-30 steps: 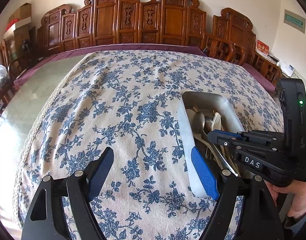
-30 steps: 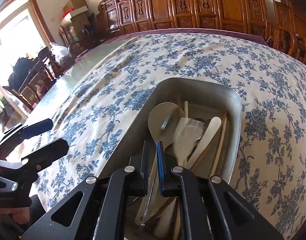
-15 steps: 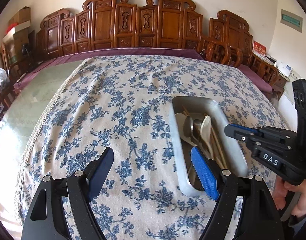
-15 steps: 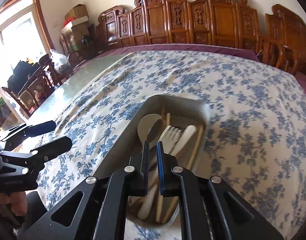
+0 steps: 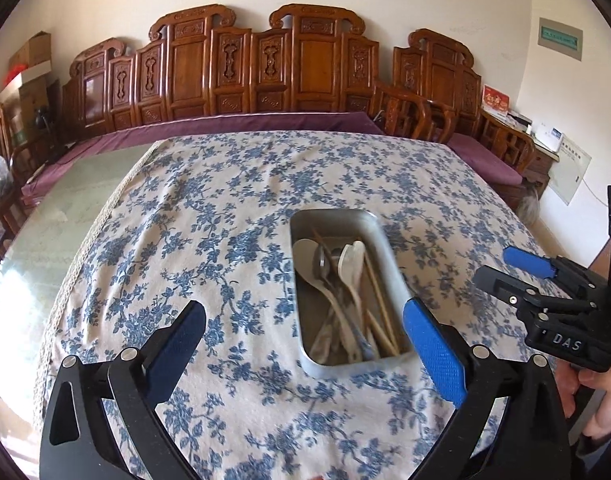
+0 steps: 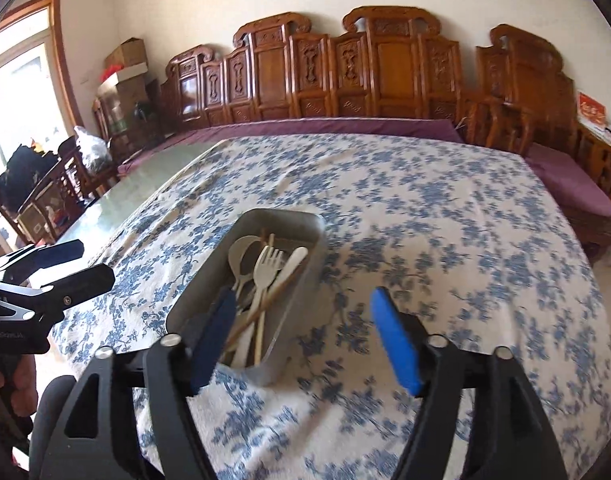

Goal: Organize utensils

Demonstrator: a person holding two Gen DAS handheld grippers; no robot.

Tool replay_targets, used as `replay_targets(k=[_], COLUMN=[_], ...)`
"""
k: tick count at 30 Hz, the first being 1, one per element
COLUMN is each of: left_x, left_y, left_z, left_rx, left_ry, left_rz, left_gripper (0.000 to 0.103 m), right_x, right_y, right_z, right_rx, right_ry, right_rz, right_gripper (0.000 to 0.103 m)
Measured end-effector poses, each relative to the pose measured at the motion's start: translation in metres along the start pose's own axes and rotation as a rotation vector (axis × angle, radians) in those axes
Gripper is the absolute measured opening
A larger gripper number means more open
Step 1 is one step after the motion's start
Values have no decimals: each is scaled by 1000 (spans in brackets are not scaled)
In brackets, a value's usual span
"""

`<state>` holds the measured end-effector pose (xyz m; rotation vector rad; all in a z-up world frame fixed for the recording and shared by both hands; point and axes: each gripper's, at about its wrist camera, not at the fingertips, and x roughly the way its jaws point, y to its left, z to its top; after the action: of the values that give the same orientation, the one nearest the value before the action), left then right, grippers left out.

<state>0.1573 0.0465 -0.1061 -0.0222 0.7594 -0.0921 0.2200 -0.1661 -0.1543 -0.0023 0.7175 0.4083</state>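
A metal tray (image 5: 385, 248) lies on the blue floral tablecloth (image 5: 225, 208) and holds pale spoons (image 5: 347, 268), a fork and wooden chopsticks. It also shows in the right wrist view (image 6: 201, 292), with a white fork (image 6: 265, 268) among the utensils. My left gripper (image 5: 305, 344) is open and empty, raised just in front of the tray's near end. My right gripper (image 6: 305, 340) is open and empty, above the tray's near right corner. The right gripper also shows at the right in the left wrist view (image 5: 501, 268).
Carved wooden benches (image 5: 265, 72) with purple cushions (image 5: 241, 124) line the far side. Bare glass table top (image 5: 61, 216) lies left of the cloth. Chairs and boxes (image 6: 121, 68) stand at the left by the window.
Both grippers have pulled back and up from the tray. The right gripper, shut a moment ago, has opened wide. The utensils stay in the tray.
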Motion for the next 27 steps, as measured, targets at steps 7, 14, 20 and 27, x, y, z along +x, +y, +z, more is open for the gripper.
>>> replay_targets(k=[7,14,20,27], left_x=[-28,-49,-61,-95], left_y=[-21,-34,-38,-49], left_z=[-4,-11,-14,-3], left_rx=[21,11,1,15], left_ry=[-11,-11,-21,-102], left_rz=[12,28,20,34], left_gripper=[95,95,95,95], right_x=[-50,-89,-111,-134], right_y=[-10,-16,-17,-13], right_z=[-10,-16,-20,-13], right_rx=[24,50,53,49], right_ry=[-52,-83,-98,-150], right_rz=[-62,-96,-120,-141], right_gripper=[100,100,100,100])
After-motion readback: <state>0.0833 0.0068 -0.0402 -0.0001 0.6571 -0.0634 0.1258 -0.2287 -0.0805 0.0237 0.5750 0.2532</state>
